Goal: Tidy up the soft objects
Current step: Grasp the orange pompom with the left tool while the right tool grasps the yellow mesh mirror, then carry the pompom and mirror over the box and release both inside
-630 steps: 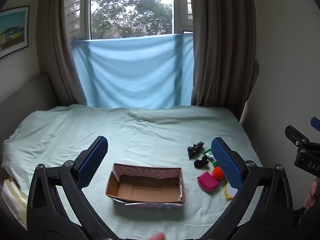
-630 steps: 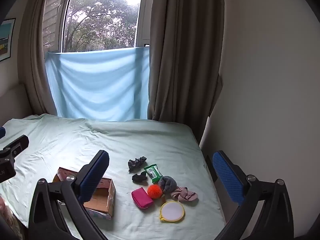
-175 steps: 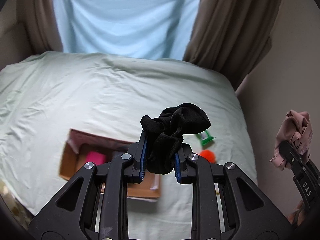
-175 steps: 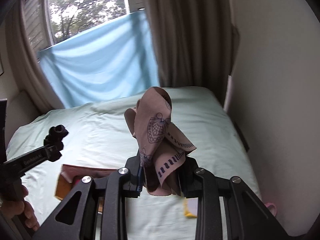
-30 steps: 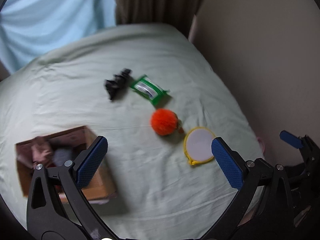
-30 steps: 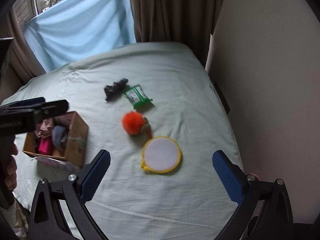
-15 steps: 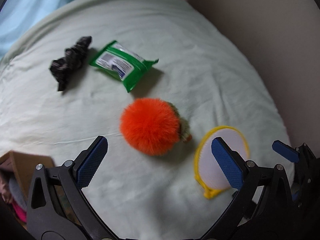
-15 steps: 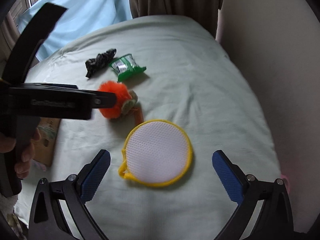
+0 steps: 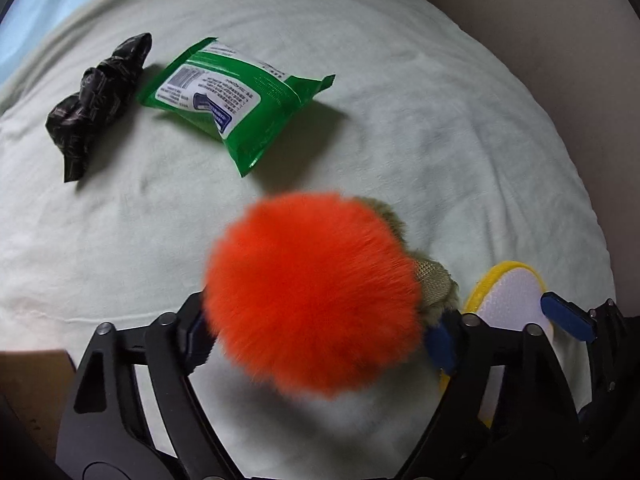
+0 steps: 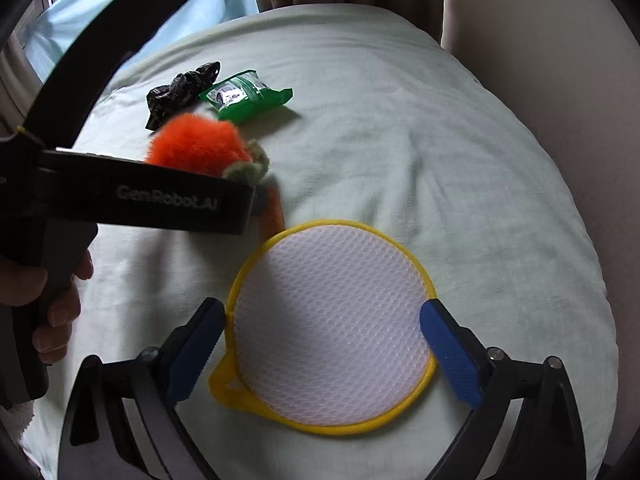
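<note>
The left gripper [image 9: 316,330] pinches the orange pompom [image 9: 312,292]; only the right wrist view shows the right gripper [image 10: 322,344] spread wide around the yellow-rimmed mesh pad [image 10: 332,324]

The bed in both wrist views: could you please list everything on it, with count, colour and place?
pompom: one, orange, fluffy, olive knitted bit on one side, between the left claw's fingers
mesh pad: one, round, white with yellow rim, between the right claw's fingers
wipes pack: one, green, farther back
scrunchie: one, black, crumpled, beside the pack
bedsheet: one, pale green
left claw: partly closed around the pompom
right claw: open, straddling the pad
</note>
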Demonstrator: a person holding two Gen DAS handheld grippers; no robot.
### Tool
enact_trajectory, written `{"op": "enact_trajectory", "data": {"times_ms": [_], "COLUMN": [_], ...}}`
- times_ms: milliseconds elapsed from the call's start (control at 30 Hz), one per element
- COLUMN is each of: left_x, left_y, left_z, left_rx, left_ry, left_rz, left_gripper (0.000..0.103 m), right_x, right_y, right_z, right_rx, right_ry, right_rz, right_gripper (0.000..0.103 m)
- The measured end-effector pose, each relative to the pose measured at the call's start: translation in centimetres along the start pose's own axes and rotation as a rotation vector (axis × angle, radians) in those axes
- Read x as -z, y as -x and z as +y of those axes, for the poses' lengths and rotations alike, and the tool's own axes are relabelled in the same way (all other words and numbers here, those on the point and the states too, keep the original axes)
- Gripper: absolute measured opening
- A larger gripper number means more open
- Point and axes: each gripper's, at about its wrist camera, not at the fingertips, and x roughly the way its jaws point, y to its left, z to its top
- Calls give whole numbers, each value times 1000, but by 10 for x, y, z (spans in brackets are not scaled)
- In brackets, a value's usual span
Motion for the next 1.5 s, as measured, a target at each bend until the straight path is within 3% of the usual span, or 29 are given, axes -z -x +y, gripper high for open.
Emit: {"op": "enact_trajectory", "data": {"times_ms": [200, 267, 367, 567, 667, 1067, 1500], "left_x": [-6, -8, -11, -9, -2, -12, -4], "left_y": [-2, -1, 3, 8, 18, 93, 264], "left_z": [4, 6, 13, 16, 14, 6, 2], "left_rx": [7, 12, 16, 13, 11, 8, -24], "left_ry": [-6, 0, 14, 35, 46, 77, 175], "left_rz": [-28, -32, -35, -32, -36, -126, -268], "left_gripper": [59, 48, 42, 38, 38, 38, 38], "right_x": [0, 0, 0, -2, -5, -28, -76], "right_y": [-8, -9, -6, -2, -1, 54, 181], "right_z": [-1, -1, -2, -1, -2, -18, -2], "right_rx": [22, 31, 40, 16, 1, 5, -16], "right_ry": [9, 13, 7, 17, 14, -56, -30], "right_rz": [12, 7, 6, 5, 3, -67, -175], "right_gripper": [90, 85, 76, 47, 38, 36, 36]}}
